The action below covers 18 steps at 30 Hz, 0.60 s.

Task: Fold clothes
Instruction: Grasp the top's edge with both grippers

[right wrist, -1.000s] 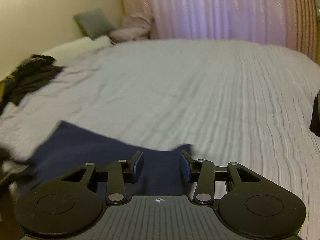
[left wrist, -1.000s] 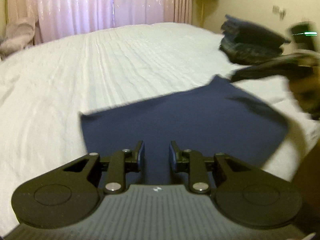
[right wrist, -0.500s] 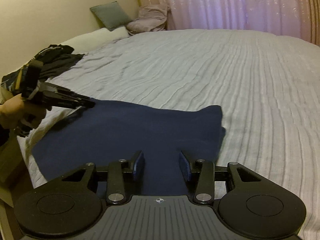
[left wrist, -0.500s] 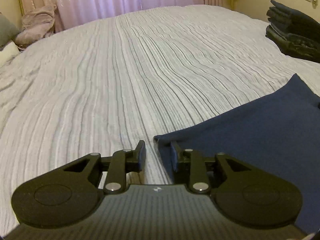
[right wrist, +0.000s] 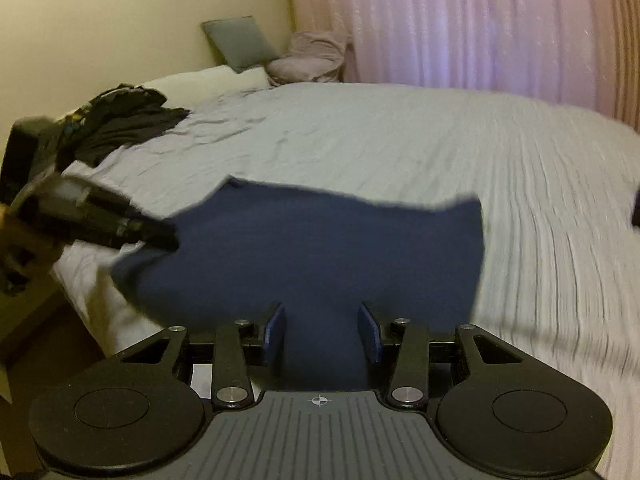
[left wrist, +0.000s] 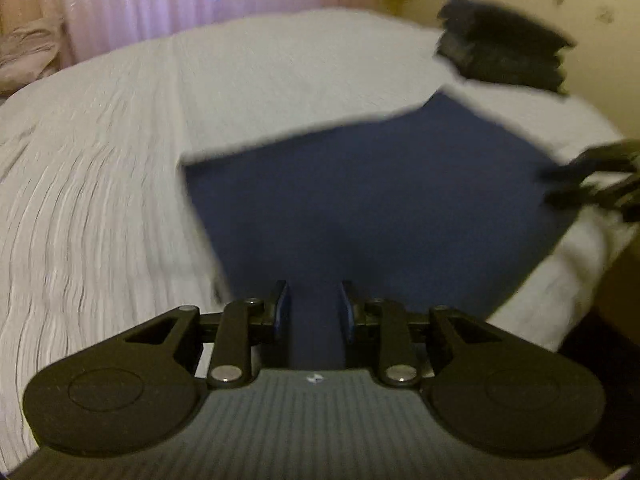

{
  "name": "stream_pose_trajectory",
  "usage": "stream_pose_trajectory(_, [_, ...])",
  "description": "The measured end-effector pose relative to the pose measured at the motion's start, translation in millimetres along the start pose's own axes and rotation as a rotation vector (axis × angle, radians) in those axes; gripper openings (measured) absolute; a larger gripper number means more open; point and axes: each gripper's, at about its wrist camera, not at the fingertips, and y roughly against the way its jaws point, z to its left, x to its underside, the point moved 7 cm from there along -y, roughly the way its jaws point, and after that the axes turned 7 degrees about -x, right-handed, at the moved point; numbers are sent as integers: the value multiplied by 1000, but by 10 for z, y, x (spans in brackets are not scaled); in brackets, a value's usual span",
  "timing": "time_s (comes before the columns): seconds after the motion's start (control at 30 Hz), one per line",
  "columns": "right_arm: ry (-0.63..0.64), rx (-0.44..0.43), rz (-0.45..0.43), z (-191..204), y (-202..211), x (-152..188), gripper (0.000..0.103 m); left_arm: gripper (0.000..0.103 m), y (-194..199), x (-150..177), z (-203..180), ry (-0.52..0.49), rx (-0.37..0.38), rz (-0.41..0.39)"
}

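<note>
A navy blue cloth lies flat as a rectangle near the bed's front edge, and shows too in the right wrist view as the navy cloth. My left gripper hovers over its near left part, jaws a little apart, with nothing pinched between them. My right gripper stands open over the cloth's near right part. Each gripper shows blurred in the other's view: the right gripper at the cloth's right edge, the left gripper at its left corner.
The cloth lies on a white ribbed bedspread. A stack of folded dark clothes sits at the bed's right side. A loose pile of dark clothes, a grey pillow and a pink blanket lie at the far left.
The left gripper swung from the cloth's left corner back over the cloth. The right gripper moved in over the cloth. Both views are motion-blurred now.
</note>
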Motion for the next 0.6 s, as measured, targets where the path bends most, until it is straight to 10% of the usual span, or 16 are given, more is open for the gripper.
stream_pose_trajectory(0.3, [34, 184, 45, -266, 393, 204, 61, 26, 250, 140, 207, 23, -141, -29])
stream_pose_trajectory(0.6, [624, 276, 137, 437, 247, 325, 61, 38, 621, -2, -502, -250, -134, -183])
